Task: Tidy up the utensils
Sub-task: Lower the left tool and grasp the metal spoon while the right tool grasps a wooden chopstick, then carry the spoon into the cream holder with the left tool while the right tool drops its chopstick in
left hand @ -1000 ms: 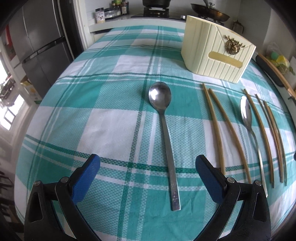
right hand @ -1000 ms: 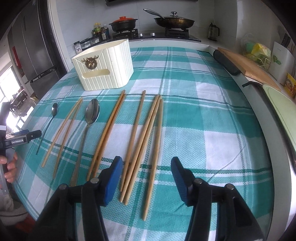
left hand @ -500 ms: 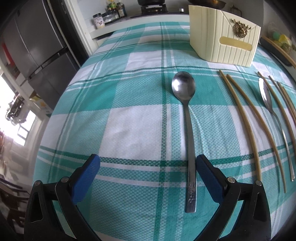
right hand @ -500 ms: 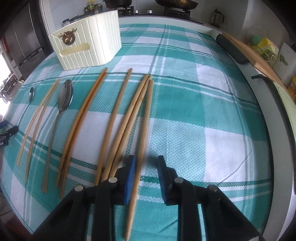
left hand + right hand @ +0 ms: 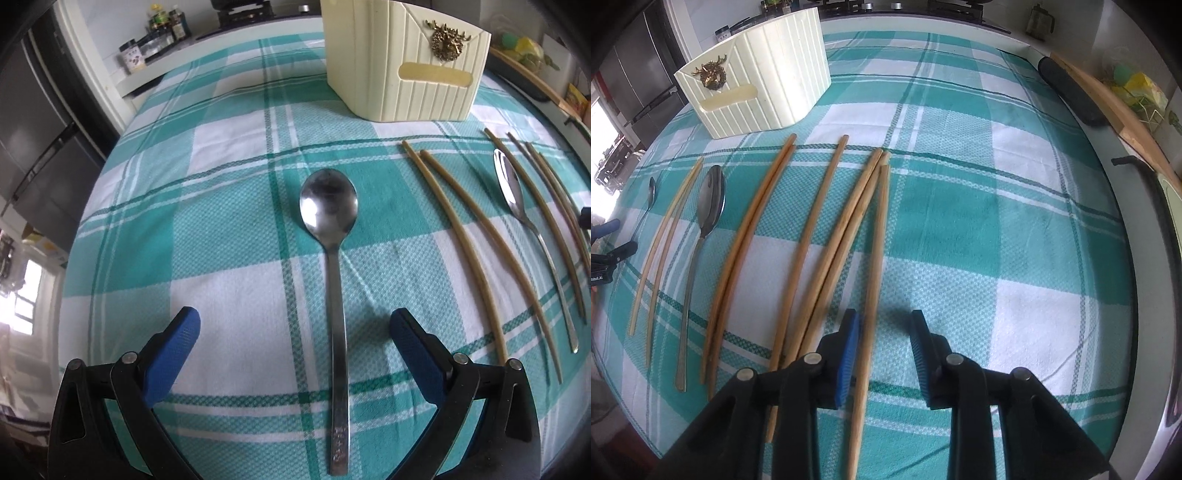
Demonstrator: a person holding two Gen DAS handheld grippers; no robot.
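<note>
A steel spoon lies on the teal checked cloth, bowl pointing away. My left gripper is open, and the spoon's handle runs between its blue fingers without touching them. A cream ribbed utensil holder stands behind. In the right wrist view, several wooden chopsticks lie side by side. The rightmost chopstick passes between the jaws of my right gripper. It lies close to the left pad, with a gap to the right pad. These jaws are opening. A second spoon lies left of the chopsticks.
The utensil holder sits at the back left in the right wrist view. A thin pale chopstick pair lies at the far left. A dark roll and a wooden board line the right edge. A fridge stands at the left.
The left gripper shifted so the spoon's handle now lies between its fingers, and came closer. The right gripper came down over the rightmost chopstick; its jaws narrowed, then widened a little.
</note>
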